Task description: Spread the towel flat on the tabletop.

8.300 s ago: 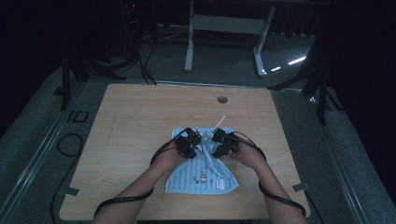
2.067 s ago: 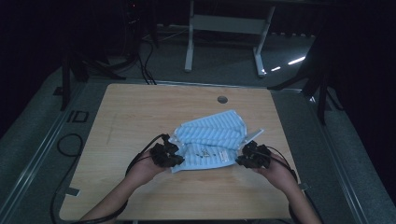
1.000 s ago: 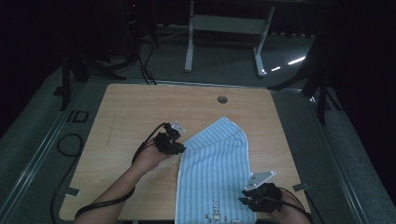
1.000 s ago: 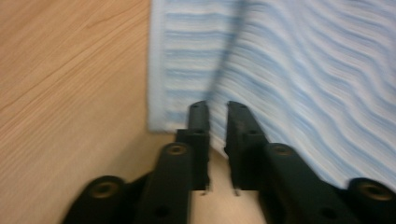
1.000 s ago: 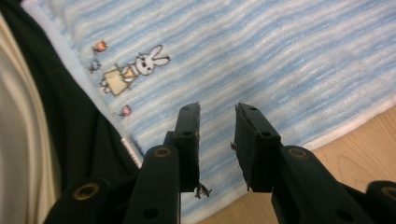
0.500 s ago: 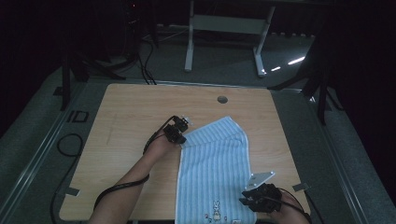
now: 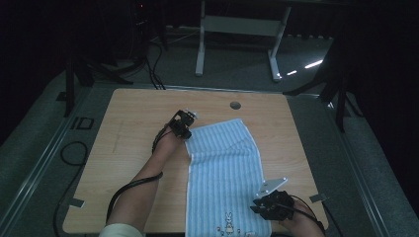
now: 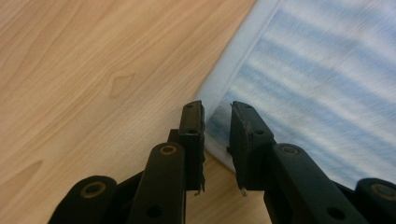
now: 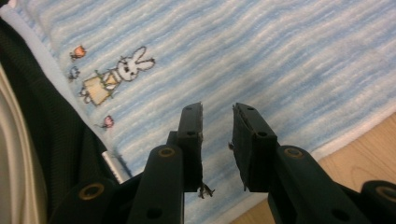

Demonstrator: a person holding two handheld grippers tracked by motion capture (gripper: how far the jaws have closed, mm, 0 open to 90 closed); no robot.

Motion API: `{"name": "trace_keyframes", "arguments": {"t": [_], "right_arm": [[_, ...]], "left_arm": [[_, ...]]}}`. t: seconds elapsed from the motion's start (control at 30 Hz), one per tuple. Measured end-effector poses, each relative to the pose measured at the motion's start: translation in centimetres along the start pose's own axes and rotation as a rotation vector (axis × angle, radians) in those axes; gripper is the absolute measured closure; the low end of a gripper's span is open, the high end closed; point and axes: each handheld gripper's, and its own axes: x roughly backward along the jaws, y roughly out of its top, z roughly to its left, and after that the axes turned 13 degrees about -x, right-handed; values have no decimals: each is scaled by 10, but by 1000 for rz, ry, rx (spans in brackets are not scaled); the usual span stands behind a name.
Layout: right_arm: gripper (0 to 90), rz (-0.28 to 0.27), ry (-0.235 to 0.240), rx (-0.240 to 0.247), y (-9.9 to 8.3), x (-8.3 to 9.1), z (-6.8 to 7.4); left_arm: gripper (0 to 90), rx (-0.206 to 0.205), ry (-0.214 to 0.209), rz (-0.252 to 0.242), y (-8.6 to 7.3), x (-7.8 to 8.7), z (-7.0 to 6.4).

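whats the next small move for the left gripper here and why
Probably close the left gripper on the towel's far left corner. Its jaws stand apart with that corner's edge showing in the gap between them, so nothing is pinched. The towel lies spread along the table, while the right gripper hovers with its jaws apart over the near end by the rabbit picture.

Soft cloth on smooth wood

The towel (image 7: 225, 173) is looped, matt terry cloth with a flat woven border; the table (image 7: 128, 133) is smooth, satin-finished wood-grain; both grippers' jaws look like matt black plastic.
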Motion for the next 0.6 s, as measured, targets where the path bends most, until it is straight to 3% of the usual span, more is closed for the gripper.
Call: {"name": "trace_keyframes", "arguments": {"t": [0.03, 0.07, 0.13, 0.17, 0.27, 0.3, 0.33, 0.47, 0.6], "right_arm": [[728, 0, -4, -5, 0, 0, -2], [728, 0, -4, -5, 0, 0, -2], [728, -1, -5, -7, 0, 1, -4], [728, -1, -10, -11, 1, 1, -4], [728, -4, -10, -10, 1, 1, -4], [728, -8, -13, -8, 2, 2, -3], [728, -10, -13, -5, 2, 2, -1], [728, -9, -14, -4, 3, 1, 0], [727, 0, -13, -8, 2, -1, -1]], "left_arm": [[743, 16, -49, -44, -3, 9, -3], [750, 16, -49, -44, -3, 9, -3], [755, -1, -114, -64, -5, 20, -11], [756, -37, -154, -58, -6, 25, -21], [784, -56, -174, -42, -7, 27, -27], [784, -64, -203, -20, -9, 27, -34], [838, -75, -200, 9, -10, 23, -37], [843, -76, -204, 39, -11, 13, -36], [848, -70, -174, 37, -3, 6, -27]]}}
